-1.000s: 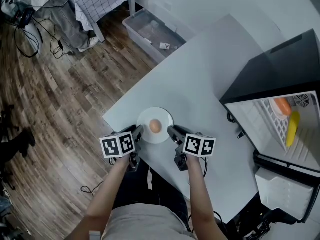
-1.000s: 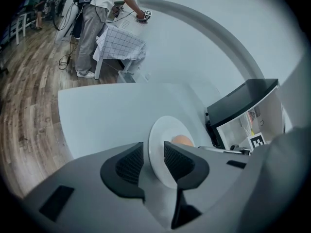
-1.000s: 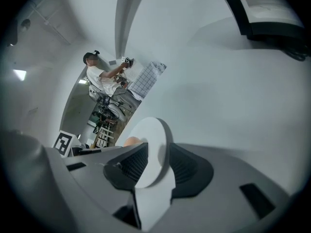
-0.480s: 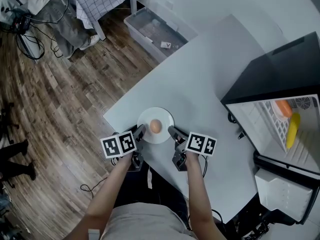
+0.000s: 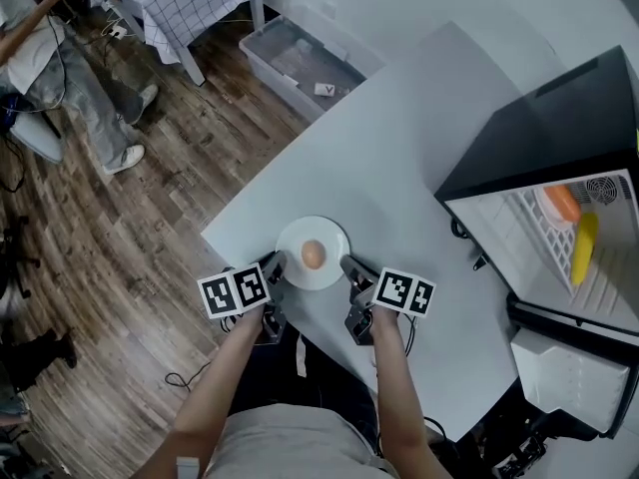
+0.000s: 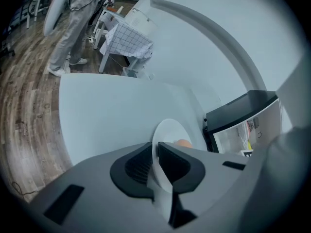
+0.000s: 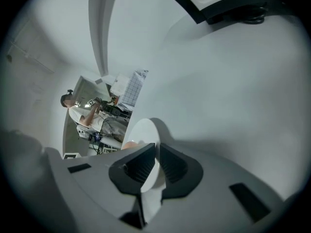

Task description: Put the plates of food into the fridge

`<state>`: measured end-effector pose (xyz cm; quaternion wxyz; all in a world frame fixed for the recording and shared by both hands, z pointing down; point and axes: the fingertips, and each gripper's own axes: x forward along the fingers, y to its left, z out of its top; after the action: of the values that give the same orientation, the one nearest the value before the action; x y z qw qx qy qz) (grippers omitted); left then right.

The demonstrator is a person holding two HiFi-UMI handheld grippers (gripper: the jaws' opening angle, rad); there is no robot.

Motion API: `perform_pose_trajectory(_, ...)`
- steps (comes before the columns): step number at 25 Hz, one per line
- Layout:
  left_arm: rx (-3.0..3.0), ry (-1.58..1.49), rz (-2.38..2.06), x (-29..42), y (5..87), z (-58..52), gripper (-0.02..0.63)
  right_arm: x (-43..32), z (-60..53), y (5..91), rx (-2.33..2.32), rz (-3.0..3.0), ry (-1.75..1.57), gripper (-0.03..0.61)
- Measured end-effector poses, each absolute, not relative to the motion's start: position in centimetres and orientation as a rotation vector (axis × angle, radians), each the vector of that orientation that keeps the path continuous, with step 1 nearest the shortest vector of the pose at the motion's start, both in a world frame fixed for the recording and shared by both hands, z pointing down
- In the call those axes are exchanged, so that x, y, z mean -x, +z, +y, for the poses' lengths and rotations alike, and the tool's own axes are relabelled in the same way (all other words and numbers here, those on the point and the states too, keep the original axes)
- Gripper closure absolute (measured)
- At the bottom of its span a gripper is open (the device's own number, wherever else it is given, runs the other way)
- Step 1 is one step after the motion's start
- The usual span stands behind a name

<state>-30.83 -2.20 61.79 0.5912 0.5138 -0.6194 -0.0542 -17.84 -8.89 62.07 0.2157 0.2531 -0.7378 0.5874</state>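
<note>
Gripping noted on both sides of the plate (image 5: 296, 239), which lies on the table (image 5: 419, 128) close to the table's near edge. The plate is white, with one brown egg-shaped food (image 5: 313, 254) at its centre.

Left gripper (image 5: 277, 263): the jaws have just been closing. The left gripper view shows the plate's left rim running between them, with a pad tight against it on either side. The narrow gap is filled by the rim.

Right gripper (image 5: 346, 263): the jaws have likewise just been closing. The right gripper view shows the plate's right rim pinched between the pads.

Both grippers reach in over the table's near edge and point downward, with their marker cubes facing up in the head view.

Fridge (image 5: 544, 138): black top, at the table's right end, well apart from the plate. The door is open. A wire shelf inside carries an orange item (image 5: 562, 205) and a yellow item (image 5: 584, 249).

Off the table's far left side, a clear bin (image 5: 300, 63) sits on the wood floor (image 5: 130, 218). Further out from that side is a person (image 5: 75, 78).
</note>
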Motion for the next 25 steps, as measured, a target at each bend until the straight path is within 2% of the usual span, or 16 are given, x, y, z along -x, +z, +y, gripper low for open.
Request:
perform_pose_trajectory(12,-1.322,-0.104,-1.384,25.9,58.5,-5.0,0.569,12.1,-10.2,58.6,-0.856,-2.120,1.695,0.540)
perform_pose_trajectory(25,-1.473,0.016,-1.270,16.6,56.6,-7.7,0.569,2.1,-10.2,56.8,-1.080,-2.142,1.770,0.540)
